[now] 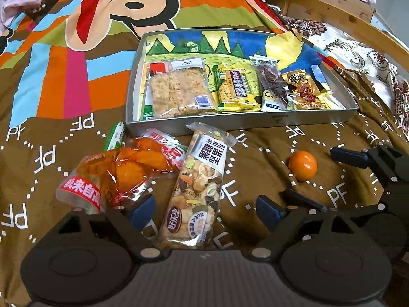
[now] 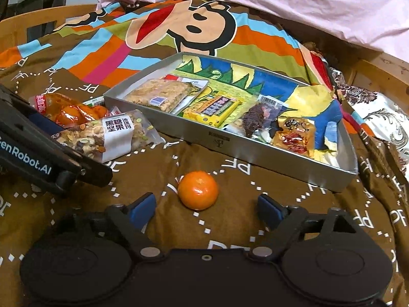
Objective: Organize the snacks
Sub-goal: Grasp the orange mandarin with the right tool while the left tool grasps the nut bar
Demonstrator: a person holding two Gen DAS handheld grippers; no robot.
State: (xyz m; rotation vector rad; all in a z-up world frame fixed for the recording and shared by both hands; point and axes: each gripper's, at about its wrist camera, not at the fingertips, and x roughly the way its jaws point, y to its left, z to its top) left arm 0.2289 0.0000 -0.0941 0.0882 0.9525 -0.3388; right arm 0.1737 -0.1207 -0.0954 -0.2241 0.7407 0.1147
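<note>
My left gripper [image 1: 205,212] is open over the bedspread. A long clear nut bar packet [image 1: 199,186] lies between its blue pads, touching neither. To its left sits an orange snack bag [image 1: 127,168], partly over a green-and-white packet [image 1: 116,135]. My right gripper [image 2: 205,206] is open too, and a small tangerine [image 2: 198,189] rests just ahead of its fingertips. Behind stands a silver tray [image 1: 230,122], also seen in the right wrist view [image 2: 255,153]. In it are a rice crisp pack [image 1: 179,89], a yellow bar [image 1: 235,89], a dark jerky pack [image 1: 271,81] and a golden packet [image 1: 304,92].
Everything lies on a soft brown bedspread [image 1: 51,102] with a cartoon monkey print. A pink sheet [image 2: 281,5] is bunched up at the back. A wooden bed frame [image 1: 332,2] and floral fabric [image 1: 358,56] border the right side. The left gripper's black body [image 2: 38,148] juts in from the left.
</note>
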